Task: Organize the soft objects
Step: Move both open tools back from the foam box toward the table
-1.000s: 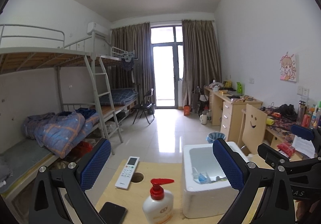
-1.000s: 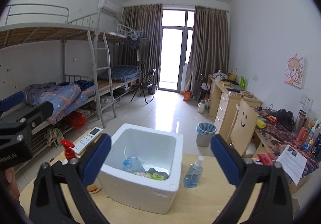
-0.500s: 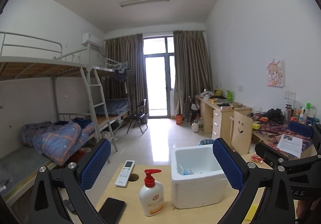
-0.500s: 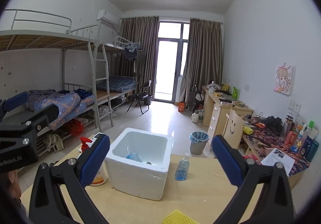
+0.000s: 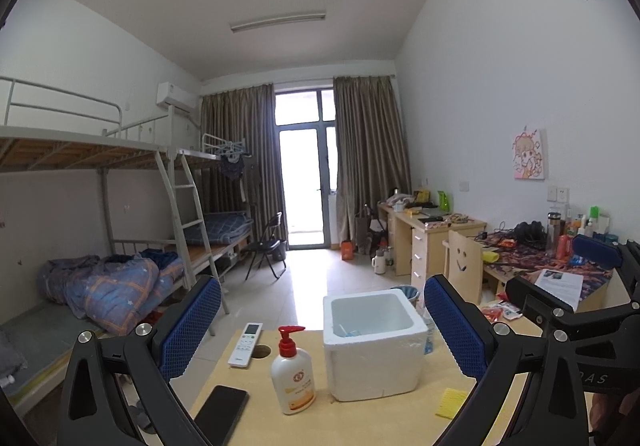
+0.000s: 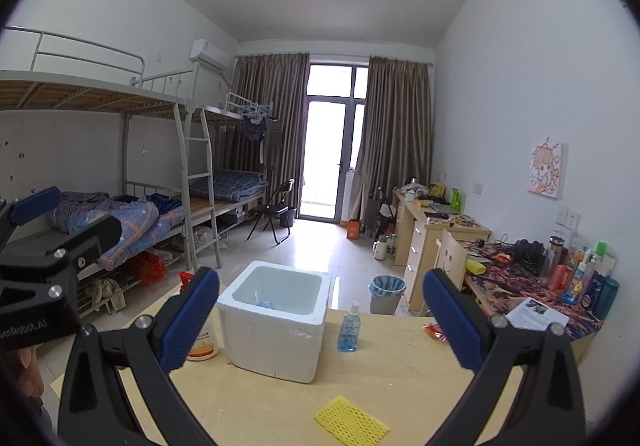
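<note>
White polystyrene, the open box (image 6: 276, 320) stands on the wooden surface (image 6: 384, 378) with something pale blue lying inside it. A yellow mesh sponge (image 6: 351, 420) lies flat on the surface nearer the camera than the box, apart from it. Right of the box stands a small blue spray bottle (image 6: 349, 329); left of it, a red-pump lotion bottle (image 5: 293, 378). The left hand-held gripper (image 5: 322, 322) and right hand-held gripper (image 6: 320, 320) both gape wide, holding nothing.

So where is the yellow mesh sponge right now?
The yellow mesh sponge lies flat on the wooden table, in the right wrist view near the front edge, in front of the white foam box, apart from it.
</note>
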### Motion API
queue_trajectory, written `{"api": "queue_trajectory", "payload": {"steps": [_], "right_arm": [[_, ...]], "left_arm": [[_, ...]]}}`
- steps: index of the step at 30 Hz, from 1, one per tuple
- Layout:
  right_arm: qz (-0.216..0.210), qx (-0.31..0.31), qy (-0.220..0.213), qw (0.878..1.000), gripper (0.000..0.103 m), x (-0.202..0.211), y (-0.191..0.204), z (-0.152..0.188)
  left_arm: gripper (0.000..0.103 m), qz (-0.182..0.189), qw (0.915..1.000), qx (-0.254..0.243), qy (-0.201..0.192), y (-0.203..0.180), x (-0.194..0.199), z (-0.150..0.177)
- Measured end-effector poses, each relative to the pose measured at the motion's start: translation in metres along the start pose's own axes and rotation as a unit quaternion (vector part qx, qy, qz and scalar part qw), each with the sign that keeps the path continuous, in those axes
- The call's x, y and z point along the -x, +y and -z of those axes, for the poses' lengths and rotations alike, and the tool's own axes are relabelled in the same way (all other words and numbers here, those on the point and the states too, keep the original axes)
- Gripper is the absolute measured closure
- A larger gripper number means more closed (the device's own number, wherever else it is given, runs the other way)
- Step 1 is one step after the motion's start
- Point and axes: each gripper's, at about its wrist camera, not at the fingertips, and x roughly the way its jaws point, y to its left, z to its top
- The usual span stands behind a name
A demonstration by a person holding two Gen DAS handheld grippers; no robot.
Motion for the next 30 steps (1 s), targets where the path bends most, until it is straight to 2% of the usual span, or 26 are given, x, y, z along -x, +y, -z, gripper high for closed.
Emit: {"api": "queue_trajectory", "payload": {"steps": [19, 30], "right_arm": [[0.019, -0.009, -0.028, 0.999, 0.000, 0.076, 0.000, 0.029], [0.032, -0.004, -0.038, 0.999, 0.000, 0.106, 0.006, 0.049]], "left_arm": [[0.001, 0.030, 0.9990, -0.010, -0.030, -0.008, 0.070, 0.026], [0.001, 0.038, 0.9983, 0.008, -0.044, -0.005, 0.093, 0.049]]}}
